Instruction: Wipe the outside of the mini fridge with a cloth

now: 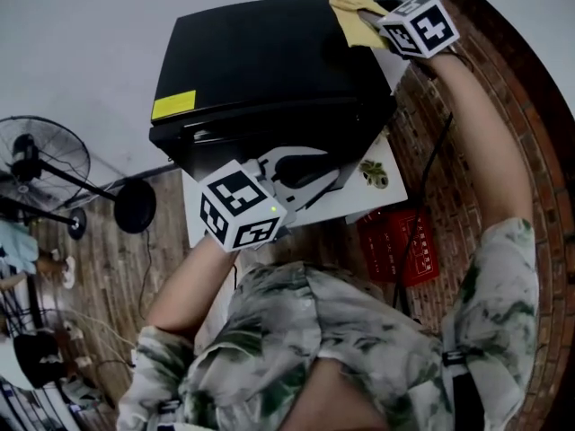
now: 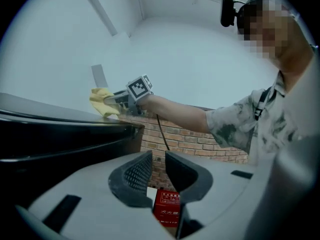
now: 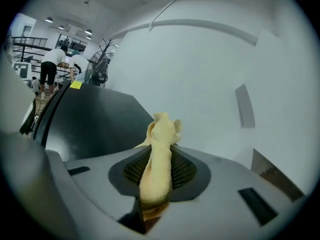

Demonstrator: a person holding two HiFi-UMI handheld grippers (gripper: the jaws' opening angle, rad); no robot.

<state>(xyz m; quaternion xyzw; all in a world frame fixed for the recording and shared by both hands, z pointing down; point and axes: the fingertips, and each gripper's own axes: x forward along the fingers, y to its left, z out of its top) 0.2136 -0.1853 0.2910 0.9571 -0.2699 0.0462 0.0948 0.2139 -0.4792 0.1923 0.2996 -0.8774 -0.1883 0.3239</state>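
Mini fridge (image 1: 260,70): black, standing on a white stand (image 1: 382,200) against a white wall, with a yellow sticker (image 1: 173,104) at the front left corner of its top.
Cloth (image 1: 353,16): yellow, lying on the far right corner of the fridge top, pinched by the right gripper (image 1: 373,16).
Right gripper fingers: the right gripper view shows the 2 jaws clamped on the cloth (image 3: 157,159), which stands up in a folded strip between them, with the fridge top (image 3: 95,119) stretching away behind.
Left gripper (image 1: 296,173): held low in front of the fridge's front face, near the stand's edge.
Left gripper fingers: its own view shows the 2 jaws (image 2: 157,169) parted by a narrow gap with nothing between them; only the brick wall (image 2: 190,139) and a red box (image 2: 166,209) show through from beyond.
Only in the head view: the whole fridge top at once, a floor fan (image 1: 40,160) to the left, and the red box (image 1: 400,245) lying by the brick at the right.
Only in the left gripper view: the fridge (image 2: 60,134) seen side-on at lid level, with the cloth (image 2: 102,101) and right gripper (image 2: 120,100) touching its top edge, and a black cable (image 2: 161,131) hanging beneath the arm.
Only in the right gripper view: 2 people (image 3: 50,66) standing far off beyond the fridge, past the sticker (image 3: 76,84).
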